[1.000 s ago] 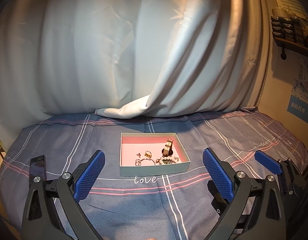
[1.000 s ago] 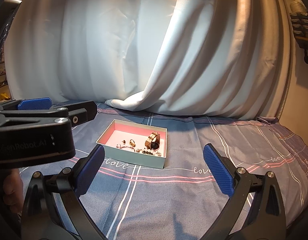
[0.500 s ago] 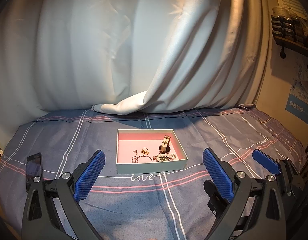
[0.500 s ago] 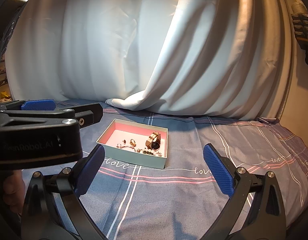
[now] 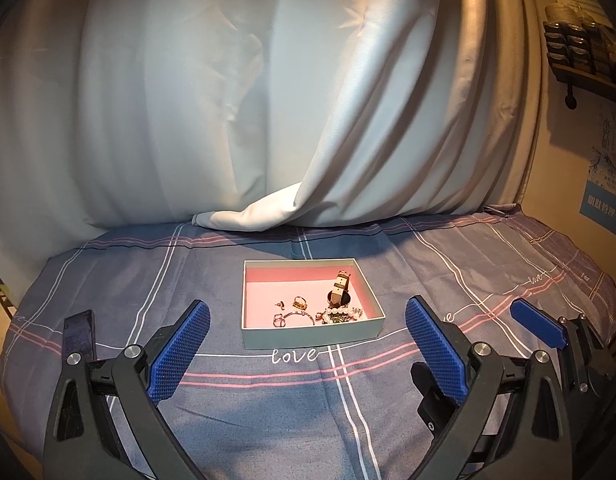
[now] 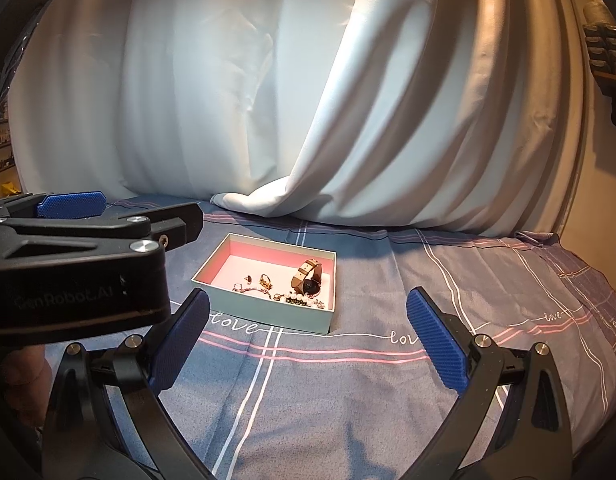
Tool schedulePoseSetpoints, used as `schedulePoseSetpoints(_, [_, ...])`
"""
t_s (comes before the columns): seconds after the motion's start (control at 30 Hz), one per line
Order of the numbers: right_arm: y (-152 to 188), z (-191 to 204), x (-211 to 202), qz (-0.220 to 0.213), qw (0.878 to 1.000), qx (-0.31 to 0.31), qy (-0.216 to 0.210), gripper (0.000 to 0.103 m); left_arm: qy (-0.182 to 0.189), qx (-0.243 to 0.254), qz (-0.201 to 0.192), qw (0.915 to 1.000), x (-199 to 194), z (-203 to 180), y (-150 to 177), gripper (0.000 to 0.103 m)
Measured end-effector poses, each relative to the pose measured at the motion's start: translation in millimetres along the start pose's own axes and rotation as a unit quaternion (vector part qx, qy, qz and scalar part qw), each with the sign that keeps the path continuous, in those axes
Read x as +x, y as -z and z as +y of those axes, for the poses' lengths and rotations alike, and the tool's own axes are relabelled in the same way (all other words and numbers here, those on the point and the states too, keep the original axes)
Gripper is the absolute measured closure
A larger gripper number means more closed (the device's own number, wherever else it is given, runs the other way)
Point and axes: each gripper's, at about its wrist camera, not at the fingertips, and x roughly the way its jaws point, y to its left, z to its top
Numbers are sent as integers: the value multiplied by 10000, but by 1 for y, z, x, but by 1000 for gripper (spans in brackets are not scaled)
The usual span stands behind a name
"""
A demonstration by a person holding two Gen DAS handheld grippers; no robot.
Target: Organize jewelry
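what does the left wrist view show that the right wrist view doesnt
Only the left wrist view shows a dark phone on the bedsheet and a blue poster on the wall.

Only the right wrist view shows a hand under the left gripper.

Both show the box with the watch, rings and pearl bracelet, the curtain and open fingers.
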Motion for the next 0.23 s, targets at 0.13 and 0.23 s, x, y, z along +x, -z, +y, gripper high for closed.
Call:
schedulePoseSetpoints(0.13, [0, 0, 0, -9, 10000, -9, 4, 6, 18, -82, 68, 9999, 2, 2, -1, 6])
schedulePoseSetpoints(0.23, [0, 0, 1, 9, 10000, -20, 2, 6, 6, -74, 95, 9999, 3, 2, 1, 6])
